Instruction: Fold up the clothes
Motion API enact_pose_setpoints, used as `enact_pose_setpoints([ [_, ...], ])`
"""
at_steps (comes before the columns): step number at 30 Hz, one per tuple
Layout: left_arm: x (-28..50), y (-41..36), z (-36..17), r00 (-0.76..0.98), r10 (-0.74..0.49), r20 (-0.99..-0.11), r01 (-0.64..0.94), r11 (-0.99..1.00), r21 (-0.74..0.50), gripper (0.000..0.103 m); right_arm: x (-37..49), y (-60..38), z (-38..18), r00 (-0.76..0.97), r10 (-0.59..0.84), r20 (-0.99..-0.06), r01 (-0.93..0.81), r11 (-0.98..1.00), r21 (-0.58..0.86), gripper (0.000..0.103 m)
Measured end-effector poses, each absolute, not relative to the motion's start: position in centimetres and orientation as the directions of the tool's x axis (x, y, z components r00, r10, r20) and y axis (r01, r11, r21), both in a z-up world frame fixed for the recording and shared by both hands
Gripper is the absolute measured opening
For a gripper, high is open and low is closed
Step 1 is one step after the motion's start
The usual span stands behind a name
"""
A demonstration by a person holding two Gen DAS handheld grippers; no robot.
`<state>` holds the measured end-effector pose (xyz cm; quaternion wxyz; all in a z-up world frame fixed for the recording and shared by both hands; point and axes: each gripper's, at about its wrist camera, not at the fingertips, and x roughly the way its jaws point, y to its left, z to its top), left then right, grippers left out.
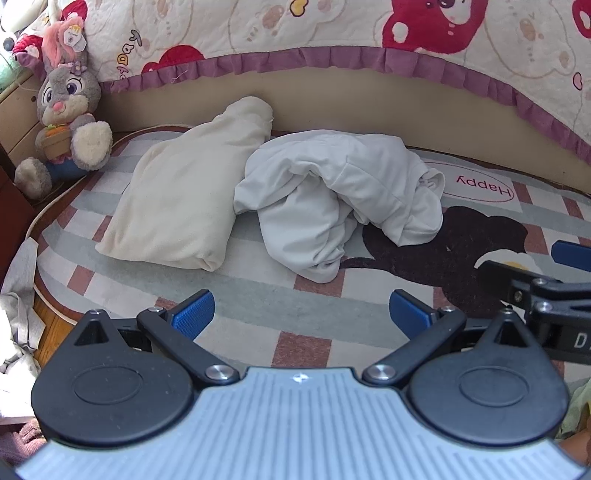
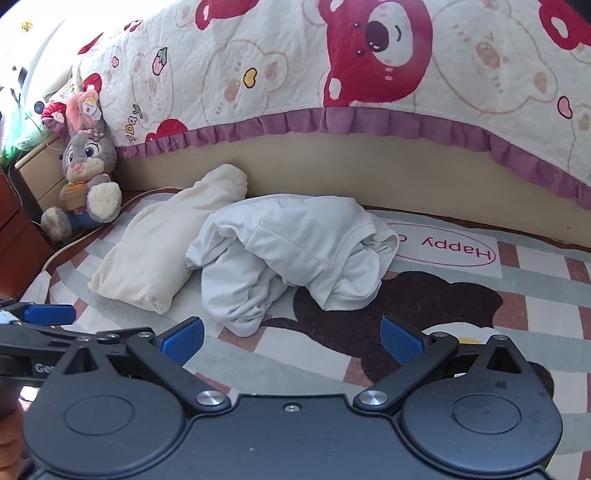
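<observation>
A crumpled white garment (image 1: 340, 195) lies in a heap on the patterned rug (image 1: 258, 295), also in the right wrist view (image 2: 291, 254). A folded cream garment (image 1: 184, 199) lies to its left, touching it, and shows in the right wrist view (image 2: 155, 251). My left gripper (image 1: 301, 314) is open and empty, above the rug in front of the heap. My right gripper (image 2: 291, 341) is open and empty, also short of the heap. Part of the right gripper shows at the right edge of the left wrist view (image 1: 546, 291).
A grey plush rabbit (image 1: 70, 122) sits at the rug's back left by a drawer unit (image 1: 18, 118). A bed with a bear-print quilt (image 1: 332, 33) runs along the back. Grey cloth (image 1: 18, 302) lies on the wooden floor at the left.
</observation>
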<state>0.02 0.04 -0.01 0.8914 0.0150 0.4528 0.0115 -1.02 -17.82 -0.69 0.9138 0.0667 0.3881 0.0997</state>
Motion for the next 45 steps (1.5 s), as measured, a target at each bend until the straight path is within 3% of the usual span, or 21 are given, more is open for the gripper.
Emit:
enact_pose_setpoints([
  [7, 0.6, -0.6, -0.2, 0.581, 0.020, -0.813, -0.013, 1.000, 0.015, 0.103, -0.9, -18.5, -0.6, 0.666, 0.304, -0.681, -0.134, 0.947, 0.292, 0.103],
  [45, 0.2, 0.4, -1.3, 0.571, -0.013, -0.821, 0.001, 1.000, -0.016, 0.103, -1.2, -18.4, -1.2, 0.655, 0.277, -0.703, -0.107, 0.955, 0.277, 0.103],
])
